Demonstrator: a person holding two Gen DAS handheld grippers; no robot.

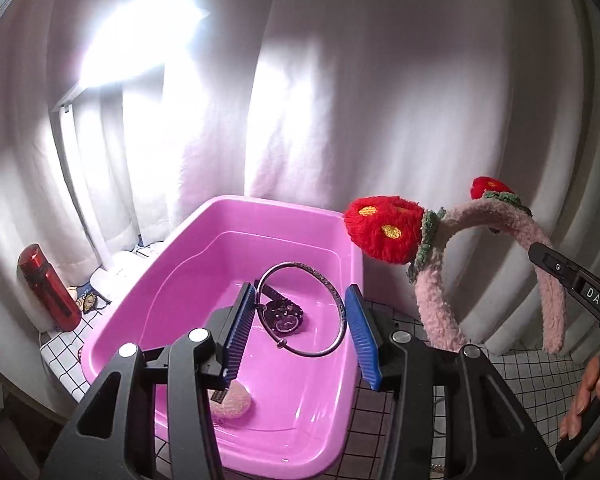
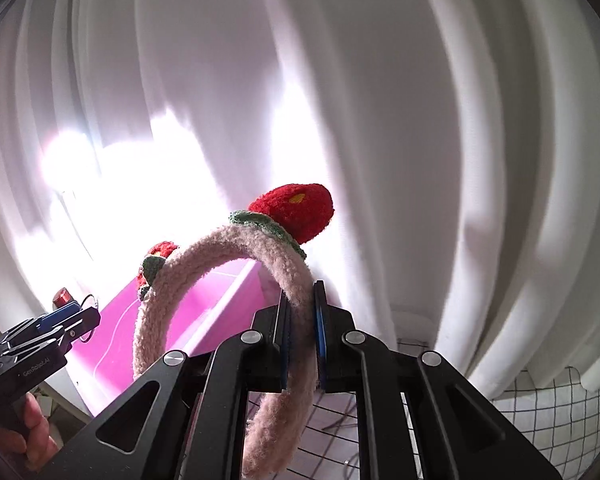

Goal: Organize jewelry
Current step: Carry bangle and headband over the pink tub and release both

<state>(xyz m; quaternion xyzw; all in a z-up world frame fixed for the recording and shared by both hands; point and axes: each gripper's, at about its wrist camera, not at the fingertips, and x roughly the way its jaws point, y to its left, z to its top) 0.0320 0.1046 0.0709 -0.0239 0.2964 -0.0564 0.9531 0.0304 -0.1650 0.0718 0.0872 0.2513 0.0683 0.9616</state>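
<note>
A pink plastic bin (image 1: 180, 280) holds a thin metal bangle (image 1: 342, 308), a dark watch (image 1: 282, 314) and a pink fuzzy piece (image 1: 236, 402). My left gripper (image 1: 302, 326) hangs open over the bin, its blue pads on either side of the bangle, apart from it. My right gripper (image 2: 302, 316) is shut on one side of a pink fuzzy headband with two red strawberries (image 2: 260, 248) and holds it in the air to the right of the bin. The headband also shows in the left wrist view (image 1: 484, 216), as does the right gripper's arm.
White curtains hang close behind the bin. A red bottle (image 1: 46, 286) stands left of the bin. The table wears a white cloth with a black grid (image 1: 540, 376). The bin's edge also shows in the right wrist view (image 2: 228, 304).
</note>
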